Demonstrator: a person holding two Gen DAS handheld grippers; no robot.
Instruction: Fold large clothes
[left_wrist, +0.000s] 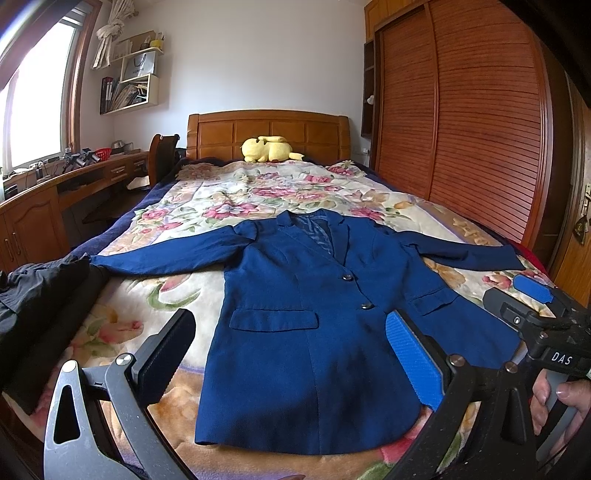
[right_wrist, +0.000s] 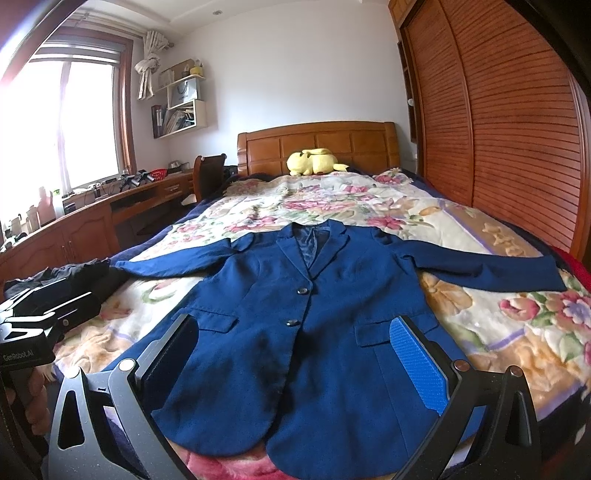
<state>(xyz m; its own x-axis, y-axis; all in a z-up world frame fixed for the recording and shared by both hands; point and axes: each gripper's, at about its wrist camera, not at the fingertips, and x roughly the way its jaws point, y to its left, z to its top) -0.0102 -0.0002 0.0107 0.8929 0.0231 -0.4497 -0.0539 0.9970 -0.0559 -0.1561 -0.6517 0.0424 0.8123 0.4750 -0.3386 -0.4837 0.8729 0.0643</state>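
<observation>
Navy wool-like blazer (left_wrist: 314, 314), front up, buttoned, both sleeves spread wide, lying flat on the floral blanket (left_wrist: 155, 295) of the bed. Left gripper (left_wrist: 291, 365): jaws spread wide, holding nothing, poised over the jacket's lower hem. Right gripper (right_wrist: 295, 369): jaws likewise parted, nothing between them, above the hem. Black garment (left_wrist: 40, 291): heaped at the bed's left edge. Yellow plush toy (left_wrist: 269, 148): by the wooden headboard (left_wrist: 266, 129).
</observation>
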